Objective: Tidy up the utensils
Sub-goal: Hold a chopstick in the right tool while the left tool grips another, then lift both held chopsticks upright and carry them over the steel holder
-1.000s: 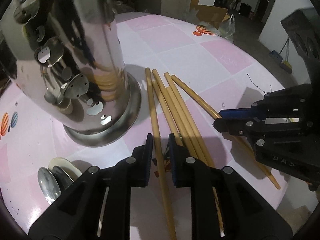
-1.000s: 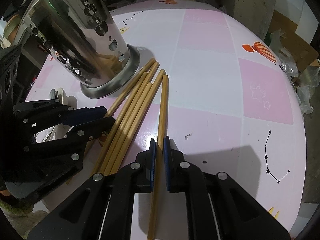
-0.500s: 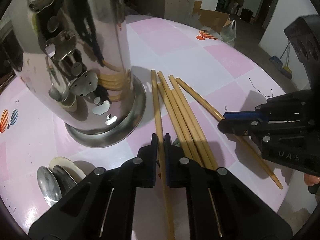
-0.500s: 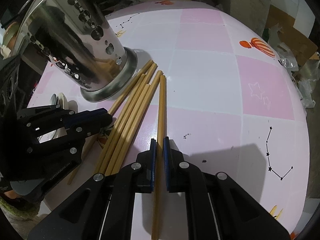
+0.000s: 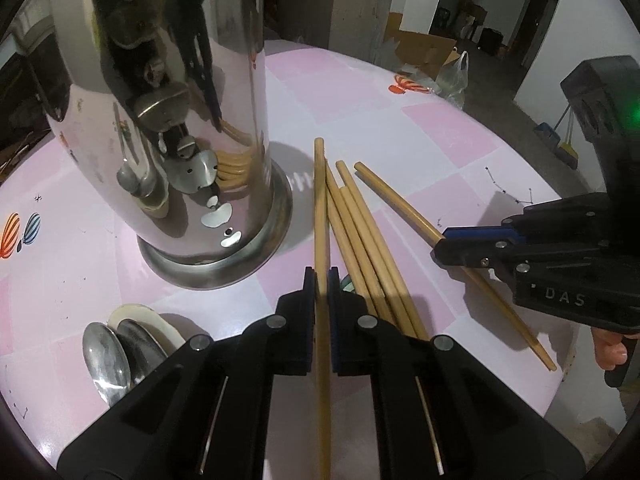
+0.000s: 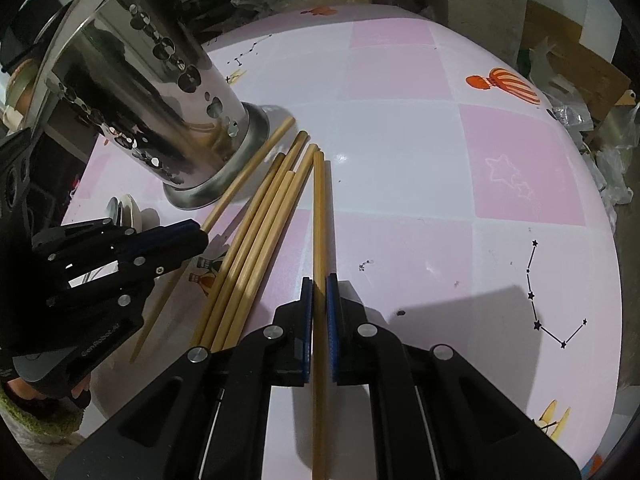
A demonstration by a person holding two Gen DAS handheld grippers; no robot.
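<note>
The round bench [image 5: 432, 128], covered in a pink and white checked sheet with small balloon and star drawings, fills most of both views. Behind it the room is dim: a grey floor, white walls, a dark doorway, some cardboard boxes [image 5: 420, 46] and a clear plastic bag [image 5: 454, 76] at the far edge.

On the bench stands a tall shiny steel utensil holder with round holes [image 5: 172, 120], upright on its wide foot; its top is cut off in both views. Just beside its foot lie the long wooden chopsticks [image 5: 360, 232], a loose bundle fanning out on the sheet.

The left tongs [image 5: 322, 280] are closed on one wooden chopstick [image 5: 320, 208] at the holder side of the bundle. The right tongs [image 6: 319, 292] are closed on another single chopstick [image 6: 318, 216] at the opposite side.

Near the left edge two metal spoon bowls [image 5: 106, 350] rest on a pale spoon; their handles are hidden under the tongs. The hands are mostly out of sight.
</note>
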